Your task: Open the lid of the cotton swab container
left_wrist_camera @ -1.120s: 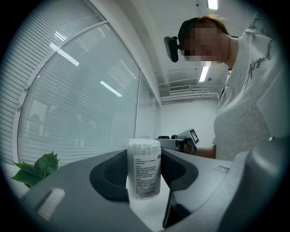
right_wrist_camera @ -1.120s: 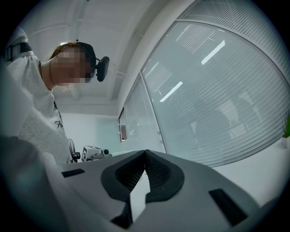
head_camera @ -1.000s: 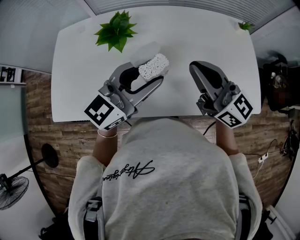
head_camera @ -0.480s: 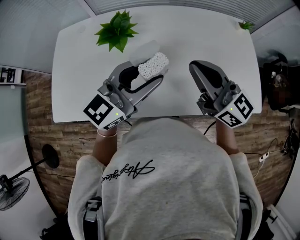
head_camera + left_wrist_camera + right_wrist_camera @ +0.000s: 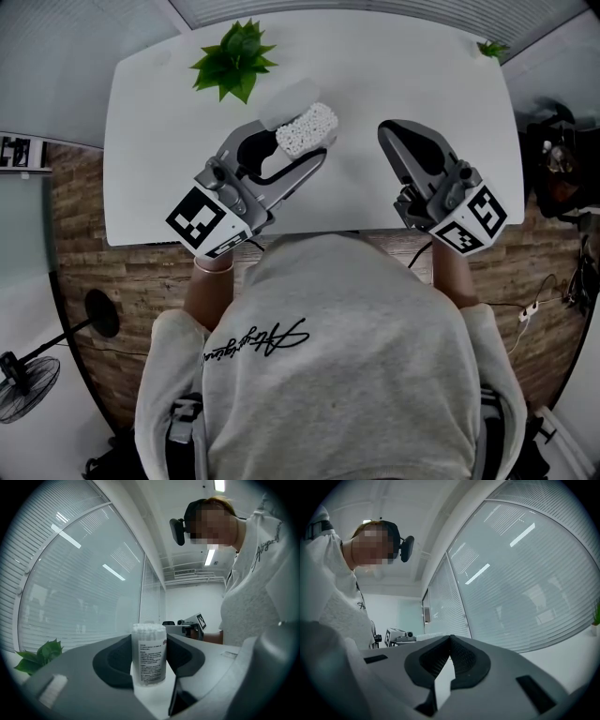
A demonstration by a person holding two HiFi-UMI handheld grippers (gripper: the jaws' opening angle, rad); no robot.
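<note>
Pinching a clear cylindrical plastic cotton swab container (image 5: 307,131) between the dark pads of the left gripper (image 5: 296,146), one pad pressed on each side. Stands upright near the middle of the white table (image 5: 150,141), with white swab tips bare at the top. Shows a translucent piece (image 5: 289,99) right beside the container at 11 o'clock; cannot tell whether hinged on or loose. Lies well apart at 3 o'clock of the container as the right gripper (image 5: 392,133), jaws pressed together on nothing. Places a green leafy plant (image 5: 232,61) farther off at 11 o'clock.
</note>
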